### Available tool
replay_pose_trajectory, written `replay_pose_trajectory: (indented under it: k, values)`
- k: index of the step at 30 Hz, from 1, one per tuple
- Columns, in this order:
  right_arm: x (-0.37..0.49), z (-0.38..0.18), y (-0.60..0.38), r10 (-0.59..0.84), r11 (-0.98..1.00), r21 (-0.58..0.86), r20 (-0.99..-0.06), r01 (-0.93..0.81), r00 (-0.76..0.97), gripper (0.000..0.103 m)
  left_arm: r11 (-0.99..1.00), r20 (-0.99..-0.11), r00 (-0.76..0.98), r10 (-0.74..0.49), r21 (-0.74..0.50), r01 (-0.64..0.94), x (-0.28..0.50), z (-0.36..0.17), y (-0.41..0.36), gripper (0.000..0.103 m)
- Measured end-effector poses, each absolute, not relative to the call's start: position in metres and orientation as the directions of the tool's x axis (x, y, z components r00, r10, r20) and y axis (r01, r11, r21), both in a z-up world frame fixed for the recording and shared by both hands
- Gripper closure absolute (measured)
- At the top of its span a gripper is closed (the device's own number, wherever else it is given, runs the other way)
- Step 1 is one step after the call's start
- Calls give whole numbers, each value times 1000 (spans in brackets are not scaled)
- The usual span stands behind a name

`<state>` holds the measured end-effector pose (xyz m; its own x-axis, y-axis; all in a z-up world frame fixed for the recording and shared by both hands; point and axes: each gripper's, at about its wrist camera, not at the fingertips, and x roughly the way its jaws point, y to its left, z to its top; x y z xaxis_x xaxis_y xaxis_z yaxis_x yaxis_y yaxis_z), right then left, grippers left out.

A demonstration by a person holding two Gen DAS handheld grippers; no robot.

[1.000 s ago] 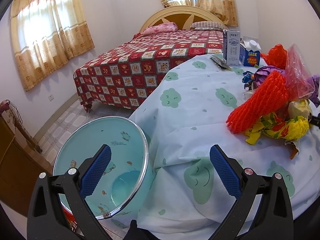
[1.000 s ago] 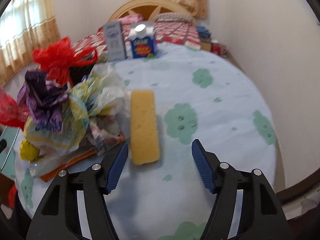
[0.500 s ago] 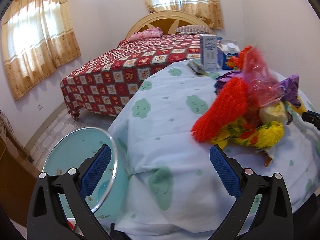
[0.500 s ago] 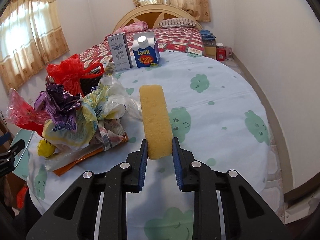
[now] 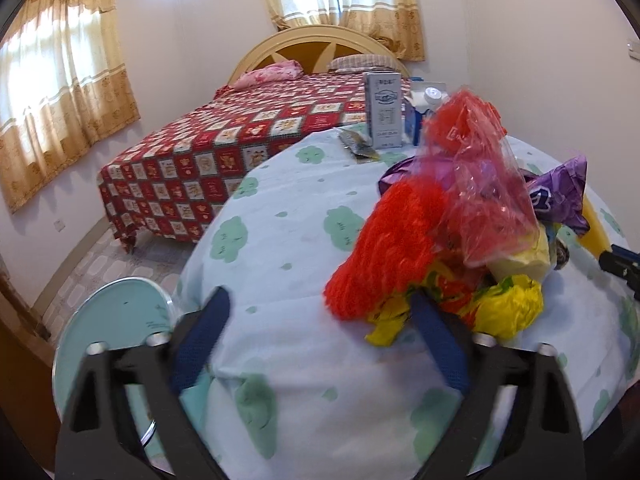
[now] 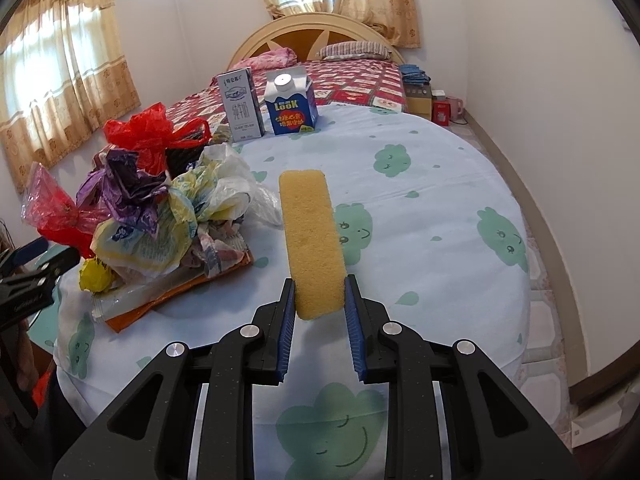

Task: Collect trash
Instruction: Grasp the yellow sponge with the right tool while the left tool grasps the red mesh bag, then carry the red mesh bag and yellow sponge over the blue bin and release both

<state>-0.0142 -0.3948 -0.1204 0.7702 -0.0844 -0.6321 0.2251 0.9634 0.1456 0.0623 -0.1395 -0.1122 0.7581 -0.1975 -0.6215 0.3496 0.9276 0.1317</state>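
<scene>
A heap of crumpled trash (image 6: 152,204) lies on the round table: red, purple, yellow and white bags and wrappers. In the left wrist view the heap (image 5: 460,236) shows with an orange-red foam net (image 5: 384,256) in front. My left gripper (image 5: 320,336) is open and empty, low at the table's near edge, its right finger beside the yellow wrappers. My right gripper (image 6: 319,300) is shut on a long yellow sponge (image 6: 312,236), held just right of the heap. A light-blue trash bin (image 5: 108,332) stands on the floor left of the table.
The table (image 6: 440,208) has a pale cloth with green clouds. A grey milk carton (image 6: 240,106) and a blue carton (image 6: 291,104) stand at its far edge. A bed (image 5: 224,148) with a red quilt lies behind. A wall runs along the right.
My right gripper closed on the yellow sponge and lifted its near end. My left gripper swung right from over the bin toward the trash heap, still open.
</scene>
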Motion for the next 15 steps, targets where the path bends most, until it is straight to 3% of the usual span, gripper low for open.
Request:
replay_pose_trajectory:
  k: [2,3,4,7,15]
  values:
    - [-14,-120,-392,-86,966,139,-628,220,773,78,922,-638,740,-214,118,368,66,-114,-142,53]
    - [-15,-119,-391,-84,966,139,-625,216,776,78,919,-648,726,-233,97,381,68,-114,-141,76]
    - [-16,-118,-391,-82,967,139,-621,213,780,78,917,-656,714,-246,82,391,69,-113,-139,84]
    - [-19,-112,-389,-79,967,146,-606,208,791,78,915,-650,718,-247,88,394,66,-108,-131,91]
    - [-21,-85,-372,-65,975,139,-560,172,826,78,925,-613,761,-214,124,360,50,-83,-85,92]
